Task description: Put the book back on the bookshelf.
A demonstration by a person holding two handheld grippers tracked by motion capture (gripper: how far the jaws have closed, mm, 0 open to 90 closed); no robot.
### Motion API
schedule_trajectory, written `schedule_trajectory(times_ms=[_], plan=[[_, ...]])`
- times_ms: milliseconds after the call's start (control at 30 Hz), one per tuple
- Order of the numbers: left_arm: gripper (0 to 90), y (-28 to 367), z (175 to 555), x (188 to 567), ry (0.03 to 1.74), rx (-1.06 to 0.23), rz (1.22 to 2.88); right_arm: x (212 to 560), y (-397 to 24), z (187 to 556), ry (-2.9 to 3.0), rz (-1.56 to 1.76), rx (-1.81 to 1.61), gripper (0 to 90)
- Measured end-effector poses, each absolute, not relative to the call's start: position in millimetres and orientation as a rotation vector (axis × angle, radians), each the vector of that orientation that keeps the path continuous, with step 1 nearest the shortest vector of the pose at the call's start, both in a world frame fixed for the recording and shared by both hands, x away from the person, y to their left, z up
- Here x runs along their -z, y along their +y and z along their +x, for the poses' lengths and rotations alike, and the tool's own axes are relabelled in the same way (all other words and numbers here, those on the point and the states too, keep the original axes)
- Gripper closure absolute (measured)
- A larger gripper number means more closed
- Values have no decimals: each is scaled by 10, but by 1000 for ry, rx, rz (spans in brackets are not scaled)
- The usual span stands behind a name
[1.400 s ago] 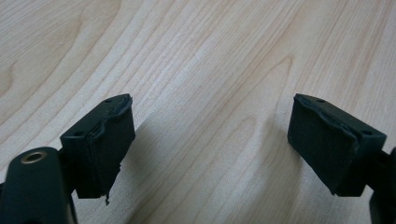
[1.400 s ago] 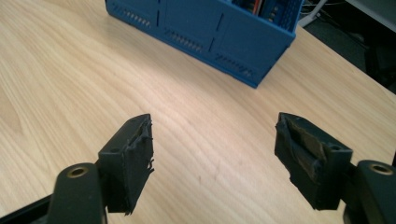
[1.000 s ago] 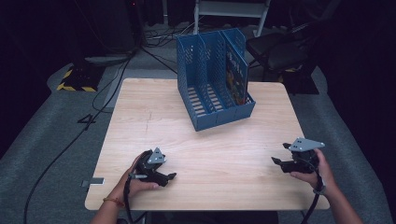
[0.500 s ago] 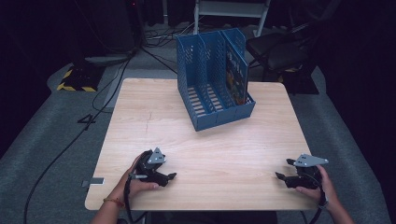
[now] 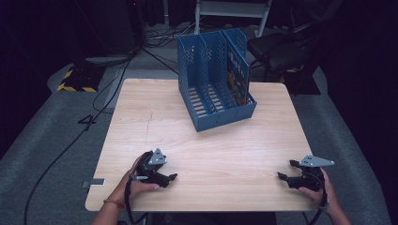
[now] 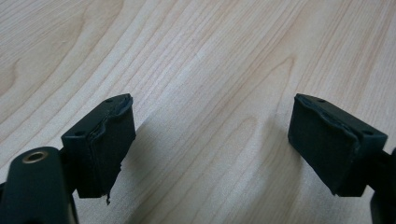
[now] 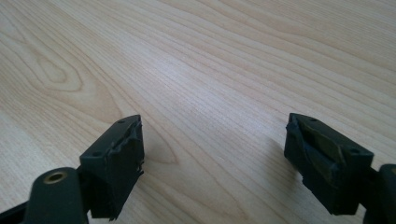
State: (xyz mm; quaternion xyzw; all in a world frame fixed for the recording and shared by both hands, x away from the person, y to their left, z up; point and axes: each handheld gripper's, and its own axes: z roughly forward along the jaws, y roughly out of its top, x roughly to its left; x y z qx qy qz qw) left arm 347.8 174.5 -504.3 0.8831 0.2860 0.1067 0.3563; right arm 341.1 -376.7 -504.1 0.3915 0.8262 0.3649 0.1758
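Left hand-held gripper (image 5: 172, 177) low at 7 o'clock on the table (image 5: 216, 140), gripped by the left hand (image 5: 136, 180), forearm entering from 6 o'clock, jaws apart and pointing toward 3 o'clock. Right hand-held gripper (image 5: 285, 171) at 5 o'clock in the right hand (image 5: 319, 187), jaws pointing toward 9 o'clock, just opening wider, nothing between them.

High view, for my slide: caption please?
Two open hand-held grippers rest on pale wooden table before blue file rack.

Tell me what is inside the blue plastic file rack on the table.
The blue plastic file rack has three slots. A colourful book stands in the right slot; the other two look empty. Perforated dividers hide most of the book's cover.
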Motion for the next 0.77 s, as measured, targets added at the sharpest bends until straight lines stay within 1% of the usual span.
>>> schedule_trajectory(times_ms=[767], plan=[[152, 1739, 3497, 5043, 741, -267, 2280, 5041, -3767, 3410, 2339, 1110, -1033, 202]])
